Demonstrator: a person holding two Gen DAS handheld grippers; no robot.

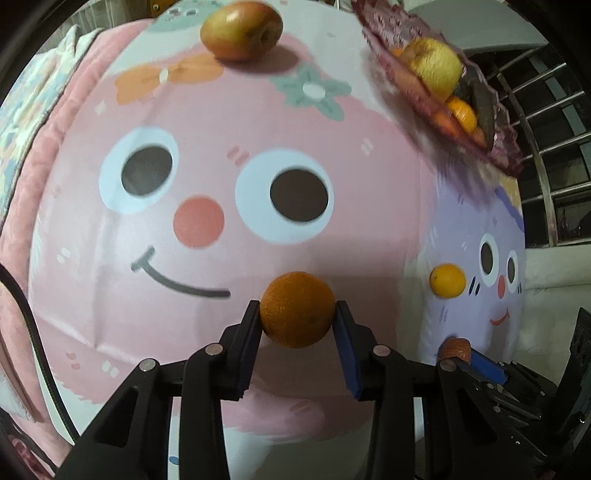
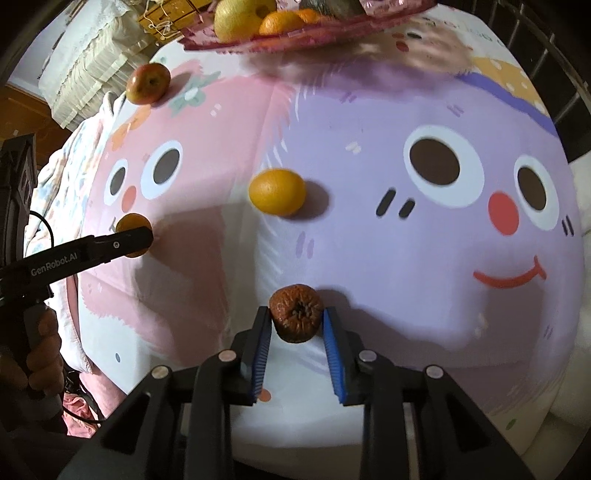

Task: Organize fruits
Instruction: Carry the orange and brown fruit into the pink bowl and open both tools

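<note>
- Gripping an orange (image 1: 297, 309), your left claw (image 1: 298, 317) sits lower centre of frame.
- Your right claw (image 2: 297, 318) clamps a shrivelled brown fruit (image 2: 296, 313), lower centre.
- Fruit tray (image 2: 236, 46) sits at top edge.

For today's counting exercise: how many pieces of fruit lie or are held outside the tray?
4: an orange in the left gripper, a wrinkled brown fruit in the right gripper, a loose orange mid-cloth, an apple at the far edge. Others may be hidden.
</note>
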